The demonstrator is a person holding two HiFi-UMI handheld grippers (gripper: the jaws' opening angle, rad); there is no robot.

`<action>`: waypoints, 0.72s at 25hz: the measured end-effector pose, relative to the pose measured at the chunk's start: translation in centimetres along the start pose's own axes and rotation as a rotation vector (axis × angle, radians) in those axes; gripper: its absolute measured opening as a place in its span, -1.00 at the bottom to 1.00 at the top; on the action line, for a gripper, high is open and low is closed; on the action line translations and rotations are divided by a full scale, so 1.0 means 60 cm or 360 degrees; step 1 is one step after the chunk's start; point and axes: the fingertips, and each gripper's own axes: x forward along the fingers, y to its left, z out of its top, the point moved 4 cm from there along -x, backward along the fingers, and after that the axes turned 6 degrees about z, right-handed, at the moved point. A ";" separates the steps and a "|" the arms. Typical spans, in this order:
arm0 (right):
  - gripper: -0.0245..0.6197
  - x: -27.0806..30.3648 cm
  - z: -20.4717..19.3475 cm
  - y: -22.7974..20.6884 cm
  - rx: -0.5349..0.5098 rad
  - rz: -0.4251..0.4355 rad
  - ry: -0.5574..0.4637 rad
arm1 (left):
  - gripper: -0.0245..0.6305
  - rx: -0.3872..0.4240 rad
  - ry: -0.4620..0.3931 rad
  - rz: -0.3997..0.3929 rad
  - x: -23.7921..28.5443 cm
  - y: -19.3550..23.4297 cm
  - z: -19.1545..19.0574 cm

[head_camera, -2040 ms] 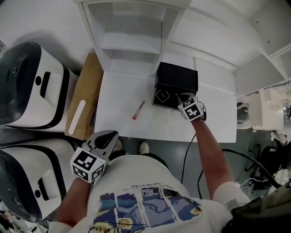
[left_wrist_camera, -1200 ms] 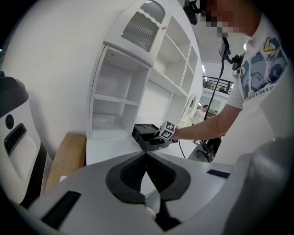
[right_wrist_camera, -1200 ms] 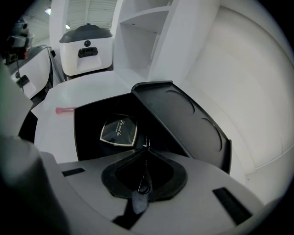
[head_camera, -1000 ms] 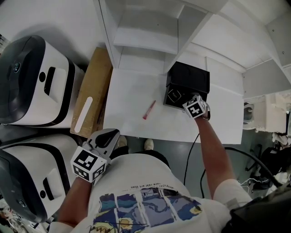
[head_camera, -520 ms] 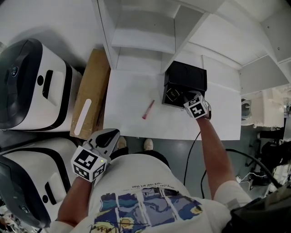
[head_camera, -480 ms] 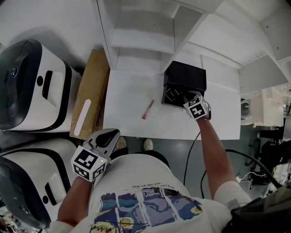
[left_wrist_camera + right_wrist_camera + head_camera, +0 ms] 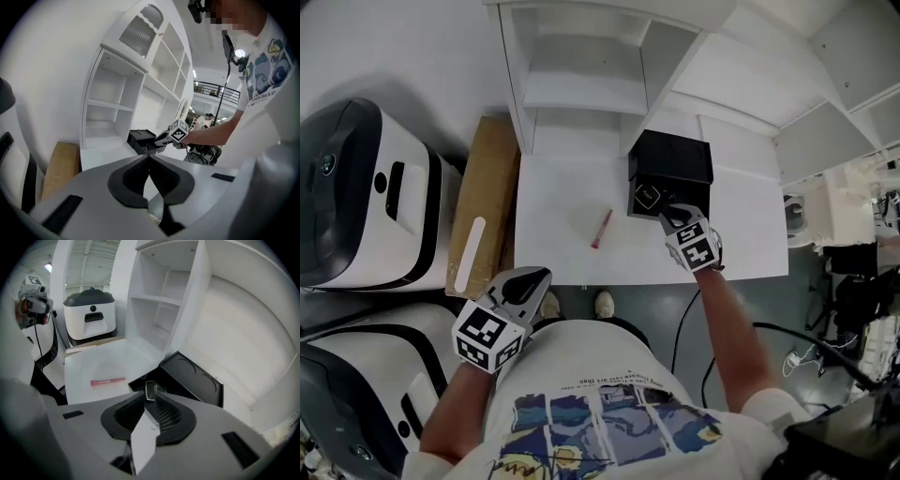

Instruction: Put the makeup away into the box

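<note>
A black box (image 7: 668, 167) stands open at the back of the white table (image 7: 558, 197), and a black compact with a gold rim (image 7: 648, 196) lies in it. A pink makeup tube (image 7: 601, 228) lies on the table left of the box. My right gripper (image 7: 667, 213) hangs just in front of the box. Its jaws have just been opening and stand a little apart with nothing between them. In the right gripper view the compact (image 7: 151, 389) shows beyond the tips (image 7: 150, 398), with the tube (image 7: 108, 381) to the left. My left gripper (image 7: 533, 276) is shut and empty, below the table's front edge.
A brown carton (image 7: 481, 211) leans left of the table, beside two white-and-black machines (image 7: 366, 187). White shelving (image 7: 581, 84) rises behind the table. A black cable (image 7: 682, 323) hangs below the front edge.
My right gripper has drawn back from the box toward the table's front edge, and the compact has stayed in the box. The left gripper has kept its place.
</note>
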 end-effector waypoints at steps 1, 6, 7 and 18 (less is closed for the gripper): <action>-0.67 -0.002 0.000 0.016 0.0012 0.0013 -0.0009 | -0.88 0.0001 -0.0002 -0.0007 -0.003 0.002 -0.001; -0.67 0.003 -0.004 0.097 0.0077 0.0086 -0.0034 | -0.88 0.0015 -0.0002 -0.0041 -0.016 0.013 -0.008; -0.67 0.006 -0.005 0.112 0.0091 0.0099 -0.0036 | -0.88 0.0021 -0.0001 -0.0048 -0.019 0.015 -0.009; -0.53 0.080 -0.003 0.215 0.0429 0.0221 -0.0055 | -0.88 0.0052 0.0026 -0.0090 -0.057 0.039 -0.035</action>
